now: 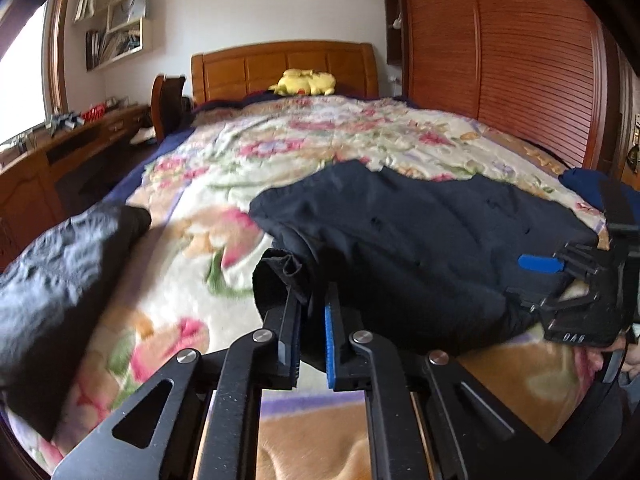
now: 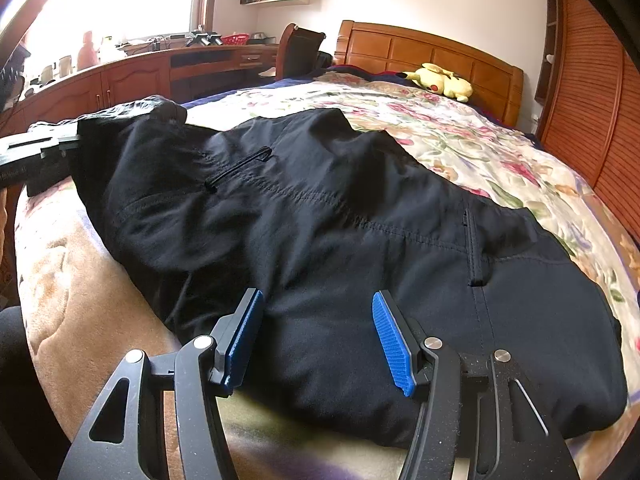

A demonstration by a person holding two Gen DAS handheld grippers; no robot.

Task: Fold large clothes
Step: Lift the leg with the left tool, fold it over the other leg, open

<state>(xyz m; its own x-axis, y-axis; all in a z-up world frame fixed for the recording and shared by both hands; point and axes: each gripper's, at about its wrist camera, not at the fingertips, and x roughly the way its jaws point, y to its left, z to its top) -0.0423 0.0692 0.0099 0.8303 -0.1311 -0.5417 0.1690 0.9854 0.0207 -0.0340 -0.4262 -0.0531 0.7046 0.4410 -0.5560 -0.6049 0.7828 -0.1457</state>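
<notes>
Left wrist view: left claw clenched on black trousers edge; dark garment leftward. Right claw released, straddling trousers; plush toy far ahead.

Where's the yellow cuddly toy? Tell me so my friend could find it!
Look for the big bed with the flowery blanket, then go to its far end, where the wooden headboard stands. The toy lies there against the headboard. It is the only bright yellow, soft thing on the bed; the clothes nearer the camera are black.

Both wrist cams low over bed, facing headboard, close, sharing dark trousers
</notes>
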